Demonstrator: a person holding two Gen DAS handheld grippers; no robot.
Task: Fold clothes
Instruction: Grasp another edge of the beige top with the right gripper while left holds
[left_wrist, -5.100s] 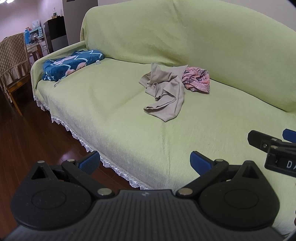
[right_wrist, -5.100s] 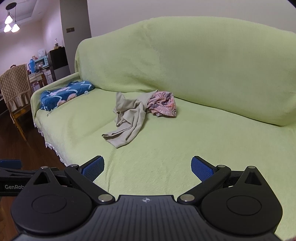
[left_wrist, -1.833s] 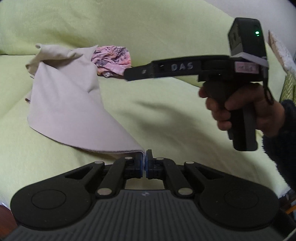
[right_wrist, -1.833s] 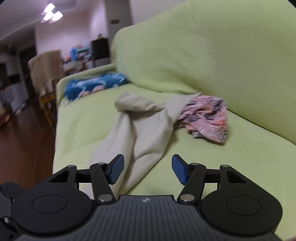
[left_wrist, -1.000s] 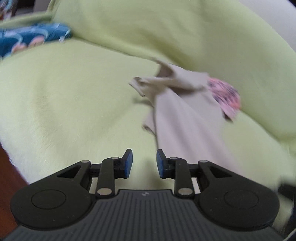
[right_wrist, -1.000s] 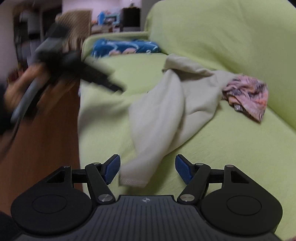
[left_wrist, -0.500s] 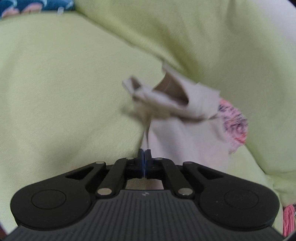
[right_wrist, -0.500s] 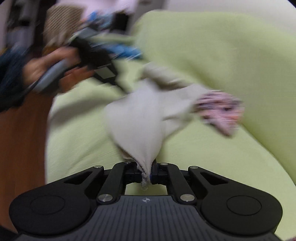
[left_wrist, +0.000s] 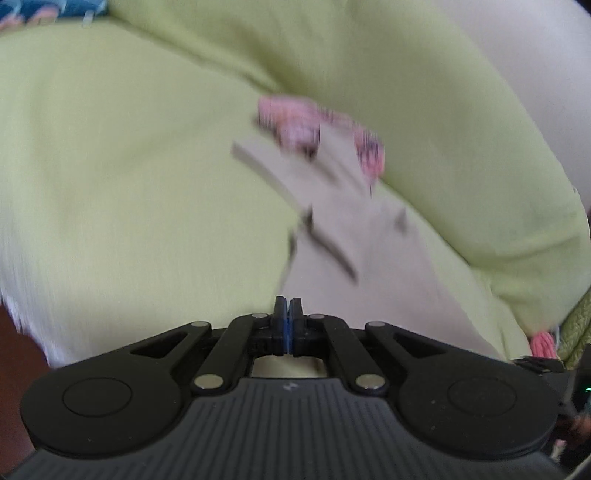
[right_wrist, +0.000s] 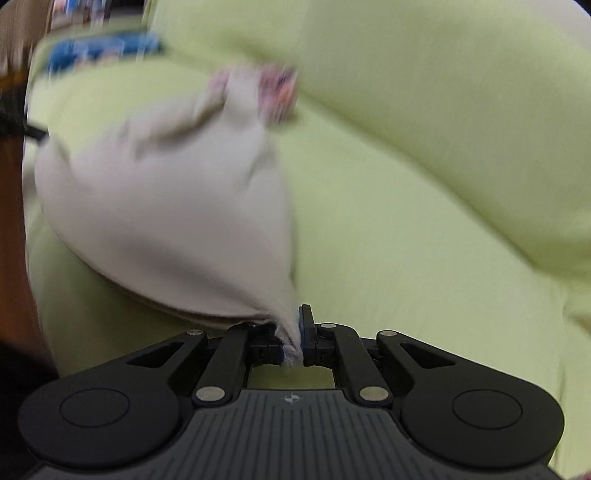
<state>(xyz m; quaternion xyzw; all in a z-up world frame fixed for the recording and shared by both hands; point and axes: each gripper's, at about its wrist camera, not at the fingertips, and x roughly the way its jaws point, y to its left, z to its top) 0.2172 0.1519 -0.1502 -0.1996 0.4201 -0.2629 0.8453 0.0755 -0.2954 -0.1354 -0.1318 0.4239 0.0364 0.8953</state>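
the right gripper (right_wrist: 295, 341) pinches one corner of the beige garment (right_wrist: 166, 206), the left gripper (left_wrist: 287, 321) looks clamped on its other edge, so the cloth hangs spread over the sofa (right_wrist: 406, 206), ready to lay flat; pink garment (left_wrist: 295, 122) lies beyond.

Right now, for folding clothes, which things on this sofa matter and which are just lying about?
Belongs to the job:
beige garment, pinched in the right tongs
pink patterned garment
left tongs, shut

Just lying about:
blue patterned blanket
green sofa cover
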